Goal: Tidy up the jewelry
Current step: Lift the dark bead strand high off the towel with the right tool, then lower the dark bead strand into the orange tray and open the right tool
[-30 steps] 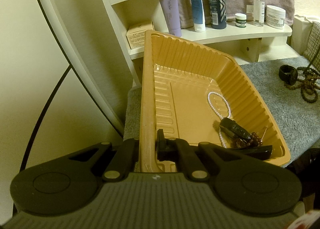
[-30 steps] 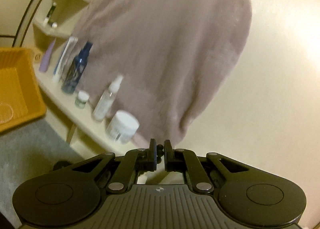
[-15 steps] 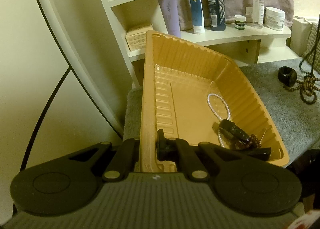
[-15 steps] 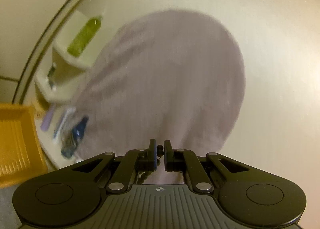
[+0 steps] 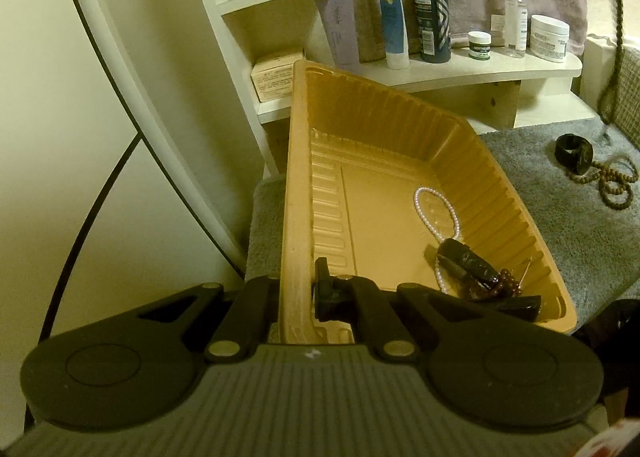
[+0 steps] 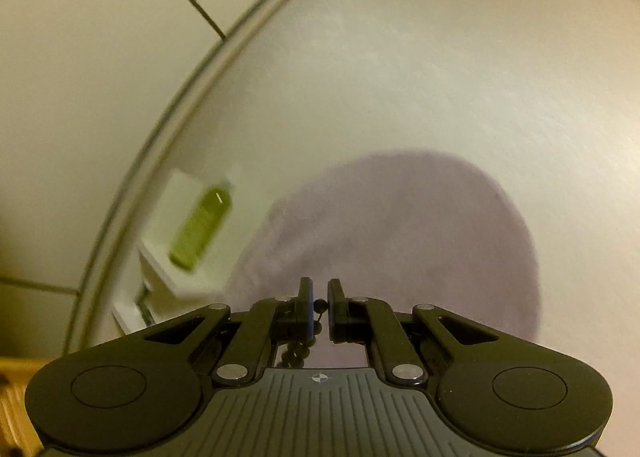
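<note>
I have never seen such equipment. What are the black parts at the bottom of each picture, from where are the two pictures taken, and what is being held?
The black parts are hand-held grippers, one in each hand of a person; no robot arm is present. Each carries a wide-angle camera looking forward along its two fingers, so each picture is one gripper's own view.

The left view looks down at a grey mat. The left gripper is shut on the rim of an orange tray. Inside the tray lie a pearl necklace and some dark pieces near the bottom corner. On the mat beside it are a black ring-shaped piece and a wooden bead string. Toiletry bottles stand on a shelf behind.

The right view points at the wall and a hanging towel; it is blurred. The right gripper is shut on a strand of dark beads, which hangs below its fingers.
</note>
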